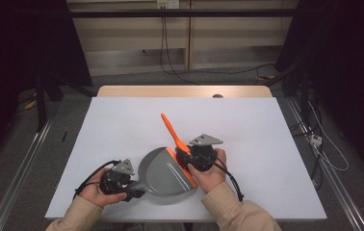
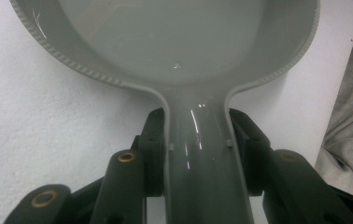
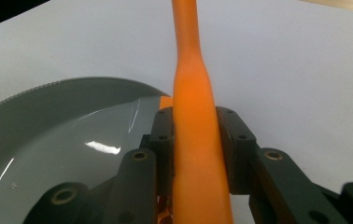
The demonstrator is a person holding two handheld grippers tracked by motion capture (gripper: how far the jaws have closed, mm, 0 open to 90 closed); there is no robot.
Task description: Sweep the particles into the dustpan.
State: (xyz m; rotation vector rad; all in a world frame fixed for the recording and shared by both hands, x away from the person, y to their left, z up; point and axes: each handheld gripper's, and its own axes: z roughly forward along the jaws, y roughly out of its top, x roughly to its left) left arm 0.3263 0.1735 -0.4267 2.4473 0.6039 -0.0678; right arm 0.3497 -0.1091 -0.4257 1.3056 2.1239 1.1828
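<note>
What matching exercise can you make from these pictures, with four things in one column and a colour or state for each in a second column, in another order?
Things:
1. dustpan
2. brush handle
3. left gripper
4. table cover

Colour or state:
A. white, lying flat
B. grey, with a ribbed rim
C. orange, clamped between the right gripper fingers
D. shut on the dustpan's handle

Pairs: 1-B, 2-C, 3-D, 4-A

A dustpan (image 1: pixel 163 171) lies on the table (image 1: pixel 122 125) near its front edge, handle toward the front left corner. A brush (image 1: pixel 173 131) lies at its right, its handle pointing toward the back edge.
</note>
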